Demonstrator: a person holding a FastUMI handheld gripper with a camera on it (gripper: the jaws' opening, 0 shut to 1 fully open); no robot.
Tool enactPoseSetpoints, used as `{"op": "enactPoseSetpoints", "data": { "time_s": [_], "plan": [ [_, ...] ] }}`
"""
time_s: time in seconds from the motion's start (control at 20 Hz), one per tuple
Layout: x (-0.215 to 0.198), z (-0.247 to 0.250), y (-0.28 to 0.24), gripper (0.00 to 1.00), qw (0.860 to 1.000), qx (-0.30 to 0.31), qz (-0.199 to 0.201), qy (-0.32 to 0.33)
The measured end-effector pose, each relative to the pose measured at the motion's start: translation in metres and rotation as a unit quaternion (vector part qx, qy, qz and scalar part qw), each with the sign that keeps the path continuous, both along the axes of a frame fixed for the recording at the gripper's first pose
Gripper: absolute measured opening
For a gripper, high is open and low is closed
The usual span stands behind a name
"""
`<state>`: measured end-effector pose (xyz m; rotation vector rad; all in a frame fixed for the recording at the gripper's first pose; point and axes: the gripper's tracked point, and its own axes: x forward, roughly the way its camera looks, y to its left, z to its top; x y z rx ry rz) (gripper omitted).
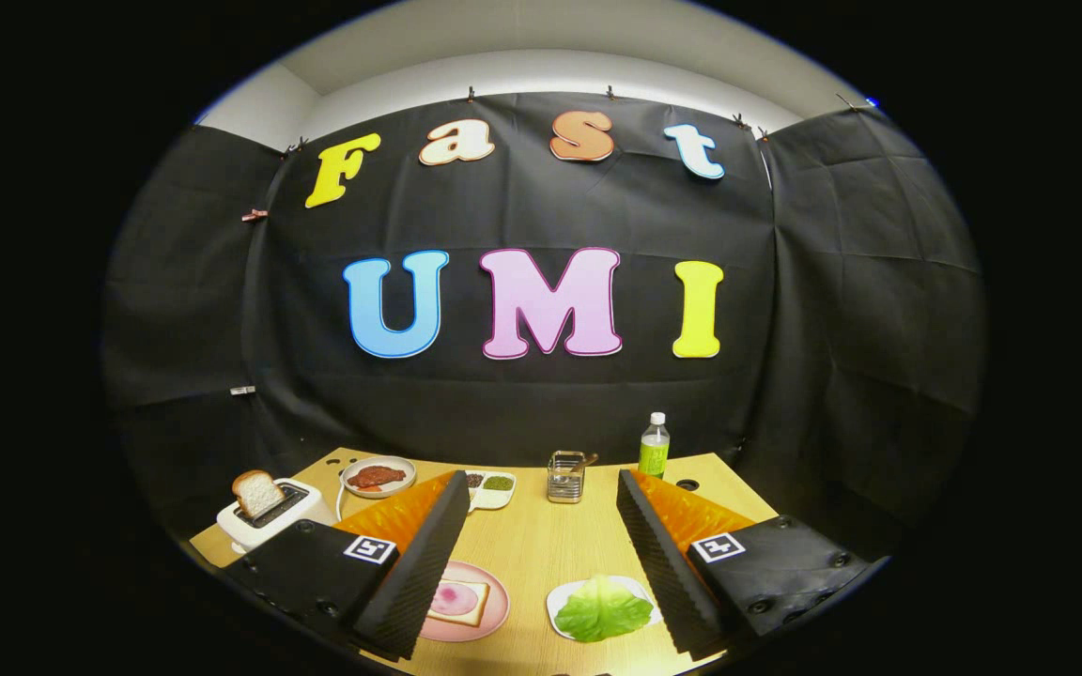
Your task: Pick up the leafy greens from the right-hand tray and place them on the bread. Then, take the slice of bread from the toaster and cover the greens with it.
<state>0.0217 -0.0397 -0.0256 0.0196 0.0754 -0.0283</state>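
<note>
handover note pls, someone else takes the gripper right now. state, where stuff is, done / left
Gripper: open, fingers spread wide above the table, holding nothing.
Leafy greens: on the white tray, between the fingers, near the right one.
Bread with a pink filling: on the pink plate by the left finger.
Second bread slice: upright in the toaster, beyond the left finger.
Done: nothing.
Left: greens onto the plated bread, then the toaster slice on top.
</note>
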Motion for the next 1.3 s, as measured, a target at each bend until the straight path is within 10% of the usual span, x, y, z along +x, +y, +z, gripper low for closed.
{"op": "enactPoseSetpoints", "data": {
  "time_s": [1.3],
  "plan": [
    [0.044, -0.188, -0.059, 0.98, 0.974, -0.003, 0.014, 0.227]
  ]
}}
